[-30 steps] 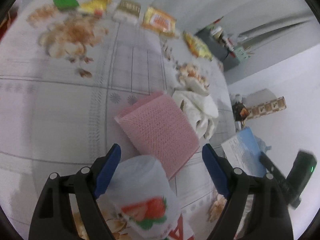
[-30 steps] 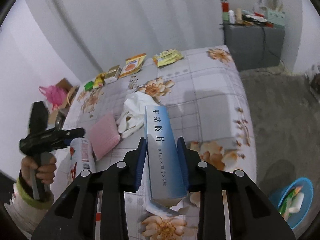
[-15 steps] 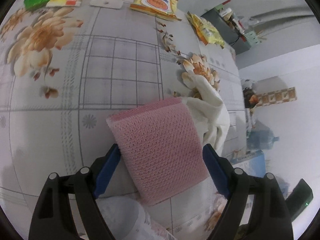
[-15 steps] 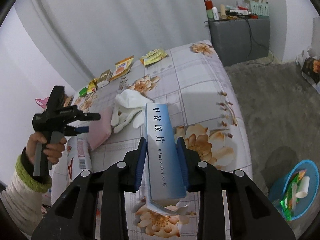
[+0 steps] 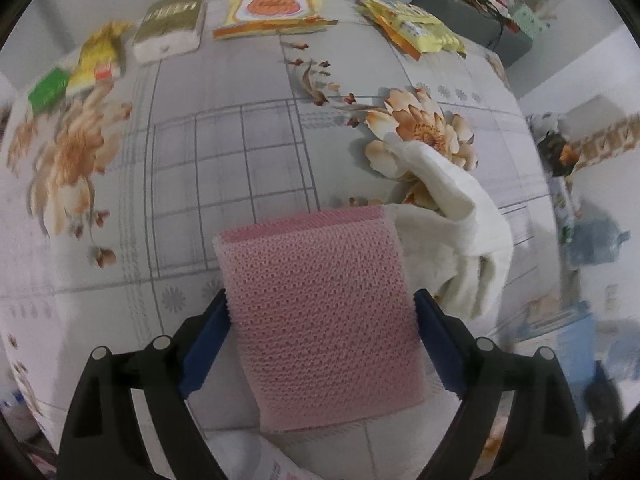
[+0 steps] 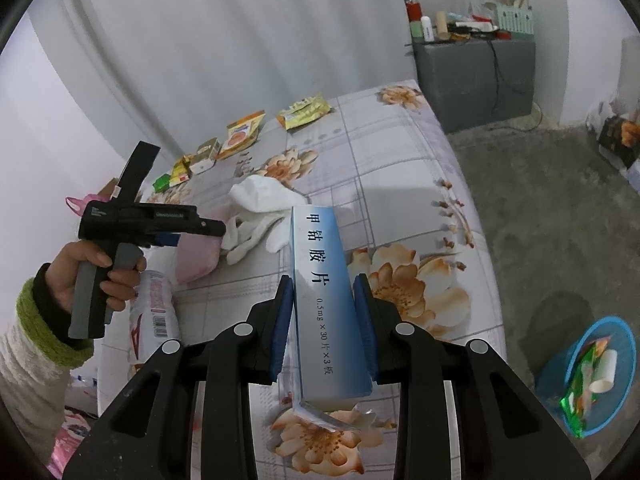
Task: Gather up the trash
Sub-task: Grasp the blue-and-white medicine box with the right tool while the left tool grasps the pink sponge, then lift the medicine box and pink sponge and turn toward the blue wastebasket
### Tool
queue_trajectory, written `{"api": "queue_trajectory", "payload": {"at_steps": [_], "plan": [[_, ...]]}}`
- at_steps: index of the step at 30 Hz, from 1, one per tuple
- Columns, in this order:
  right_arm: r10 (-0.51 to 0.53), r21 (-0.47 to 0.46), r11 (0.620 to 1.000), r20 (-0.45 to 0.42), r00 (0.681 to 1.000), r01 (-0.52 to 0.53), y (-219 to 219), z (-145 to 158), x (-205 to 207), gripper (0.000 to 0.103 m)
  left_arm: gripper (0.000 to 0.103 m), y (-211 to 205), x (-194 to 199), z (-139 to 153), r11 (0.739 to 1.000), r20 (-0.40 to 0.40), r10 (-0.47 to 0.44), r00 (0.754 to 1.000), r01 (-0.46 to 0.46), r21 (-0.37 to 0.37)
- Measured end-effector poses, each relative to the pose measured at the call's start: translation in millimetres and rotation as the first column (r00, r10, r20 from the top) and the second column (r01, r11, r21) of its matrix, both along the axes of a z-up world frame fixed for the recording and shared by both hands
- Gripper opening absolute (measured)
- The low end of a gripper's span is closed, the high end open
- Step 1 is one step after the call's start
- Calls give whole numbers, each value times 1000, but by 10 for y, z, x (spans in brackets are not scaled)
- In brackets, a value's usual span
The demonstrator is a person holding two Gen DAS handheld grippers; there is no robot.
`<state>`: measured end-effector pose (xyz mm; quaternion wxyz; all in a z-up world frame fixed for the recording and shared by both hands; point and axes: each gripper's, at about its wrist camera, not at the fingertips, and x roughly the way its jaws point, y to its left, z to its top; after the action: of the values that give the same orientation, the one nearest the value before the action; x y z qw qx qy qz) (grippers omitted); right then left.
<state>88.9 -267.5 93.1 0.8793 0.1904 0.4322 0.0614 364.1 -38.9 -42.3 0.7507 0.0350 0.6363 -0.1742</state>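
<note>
Right wrist view: left gripper [image 6: 168, 236] tilted down over pink mesh sponge [image 5: 324, 320], jaws opening astride it; right gripper [image 6: 324, 316] clamps blue rectangular carton [image 6: 324, 304] above the bed [image 6: 400, 168].

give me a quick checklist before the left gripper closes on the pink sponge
1. Left gripper straddles the pink sponge: ok.
2. Jaws wide enough: ok, they are opening and the pads do not press on the sponge.
3. White cloth clear of the grip: not ok, it touches the sponge's right edge.
4. Right gripper firm on the blue box: ok.
5. Blue bin on the floor ready: ok, trash already inside.
6. Fingertips down at the table: cannot tell.
</note>
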Motion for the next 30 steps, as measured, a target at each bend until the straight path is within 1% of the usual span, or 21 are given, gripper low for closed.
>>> {"api": "queue_trajectory", "payload": {"at_steps": [3,8,13,16,21,23,26,30], "plan": [[13,-23,1000,-3,1000,-13,52,-6,2,29,87,13,-33,-4,999,40,-25,999,24,28],[34,-55,998,-7,999,-35,108,-19,20,30,86,53,-21,-9,998,77,-52,996,49,45],[53,-72,996,-18,998,-54,150,-49,40,30,82,98,-14,16,999,90,-30,995,28,28],[60,-76,995,-22,998,-62,162,-60,57,32,82,174,-13,71,1000,111,-5,994,3,16],[61,-78,995,-33,998,-63,175,-65,80,38,82,374,-71,275,998,146,33,989,-26,-48],[65,-81,994,-36,997,-68,187,-66,83,41,82,472,-120,394,997,174,48,984,-37,-69],[72,-85,994,-39,997,-75,205,-63,86,41,82,565,-230,571,992,210,71,975,-48,-114],[84,-91,992,-42,996,-88,234,-60,90,42,82,691,-461,798,979,246,98,964,-49,-198]]}}
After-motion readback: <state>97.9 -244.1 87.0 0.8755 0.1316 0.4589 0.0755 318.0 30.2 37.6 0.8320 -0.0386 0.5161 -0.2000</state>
